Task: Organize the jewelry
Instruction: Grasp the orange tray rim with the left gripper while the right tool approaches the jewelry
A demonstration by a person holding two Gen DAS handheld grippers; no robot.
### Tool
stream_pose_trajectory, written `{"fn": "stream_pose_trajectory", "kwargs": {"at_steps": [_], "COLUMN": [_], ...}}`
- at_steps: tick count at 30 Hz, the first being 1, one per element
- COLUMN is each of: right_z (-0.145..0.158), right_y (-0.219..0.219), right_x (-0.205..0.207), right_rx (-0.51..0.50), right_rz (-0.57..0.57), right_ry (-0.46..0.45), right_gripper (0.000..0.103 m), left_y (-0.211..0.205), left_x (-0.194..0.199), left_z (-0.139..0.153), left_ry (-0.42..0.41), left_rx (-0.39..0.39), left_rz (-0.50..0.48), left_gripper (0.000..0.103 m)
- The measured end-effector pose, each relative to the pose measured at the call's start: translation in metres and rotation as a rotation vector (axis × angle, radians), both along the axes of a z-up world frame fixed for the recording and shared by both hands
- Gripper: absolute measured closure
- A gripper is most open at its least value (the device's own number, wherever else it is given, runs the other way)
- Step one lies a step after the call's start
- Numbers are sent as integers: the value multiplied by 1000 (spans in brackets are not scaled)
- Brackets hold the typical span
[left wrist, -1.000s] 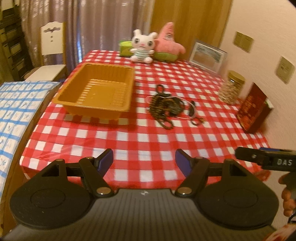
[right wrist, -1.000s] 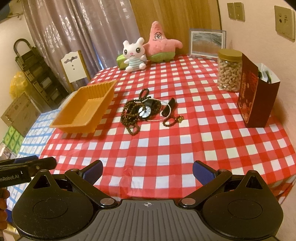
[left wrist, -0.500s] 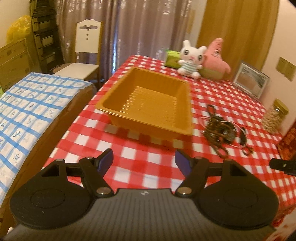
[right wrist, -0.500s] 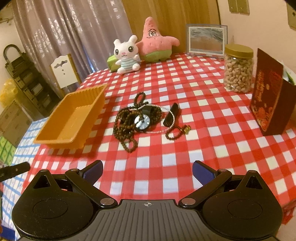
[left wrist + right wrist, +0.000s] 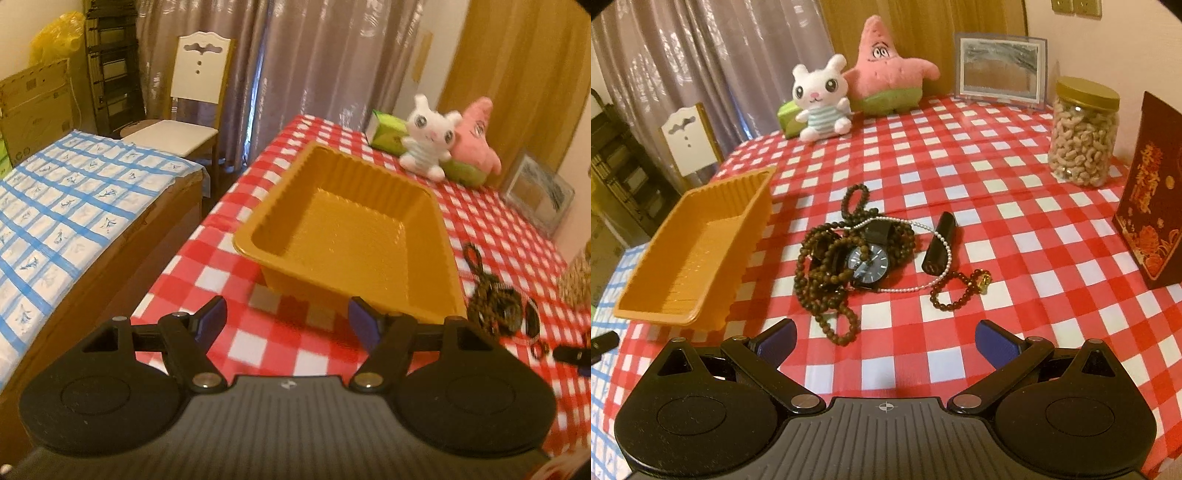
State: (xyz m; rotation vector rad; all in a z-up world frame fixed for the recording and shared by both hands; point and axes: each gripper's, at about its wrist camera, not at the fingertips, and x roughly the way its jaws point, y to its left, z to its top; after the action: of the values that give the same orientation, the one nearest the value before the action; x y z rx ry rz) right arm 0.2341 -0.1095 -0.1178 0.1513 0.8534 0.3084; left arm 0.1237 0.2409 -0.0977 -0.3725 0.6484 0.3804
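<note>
An empty orange tray (image 5: 354, 236) (image 5: 690, 258) stands on the red checked tablecloth. To its right lies a tangled pile: brown bead strands (image 5: 827, 269) (image 5: 491, 295), a dark watch (image 5: 868, 263), a thin pearl chain (image 5: 923, 288), a black tube (image 5: 940, 248) and a dark bead bracelet with a gold charm (image 5: 960, 291). My left gripper (image 5: 288, 319) is open and empty, just before the tray's near wall. My right gripper (image 5: 884, 341) is open and empty, close in front of the pile.
A white bunny plush (image 5: 820, 103), a pink star plush (image 5: 886, 70) and a picture frame (image 5: 999, 70) stand at the back. A nut jar (image 5: 1084, 133) and a dark red box (image 5: 1152, 206) stand at the right. A blue checked bed (image 5: 55, 206) and white chair (image 5: 192, 107) lie left.
My left gripper has swung left and moved toward the tray. My right gripper has moved forward toward the jewelry pile. Both have stayed open.
</note>
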Motion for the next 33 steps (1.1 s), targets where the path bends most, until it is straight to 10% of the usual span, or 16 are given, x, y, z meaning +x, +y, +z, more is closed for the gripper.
{"fn": "stream_pose_trajectory", "kwargs": {"at_steps": [16,33], "right_z": [-18,-24], "right_y": [25,34], "right_x": [32,45], "right_rx": [-81,-118], "right_rz": [-50,-95], "right_ry": [38,57], "right_gripper": [1,1], "left_y": [55,56], "left_x": [34,67], "left_z": [-37,-48], "left_ry": [-184,-145], "left_rx": [-159,-72], "left_rz": [105,46], "left_gripper": [42,77]}}
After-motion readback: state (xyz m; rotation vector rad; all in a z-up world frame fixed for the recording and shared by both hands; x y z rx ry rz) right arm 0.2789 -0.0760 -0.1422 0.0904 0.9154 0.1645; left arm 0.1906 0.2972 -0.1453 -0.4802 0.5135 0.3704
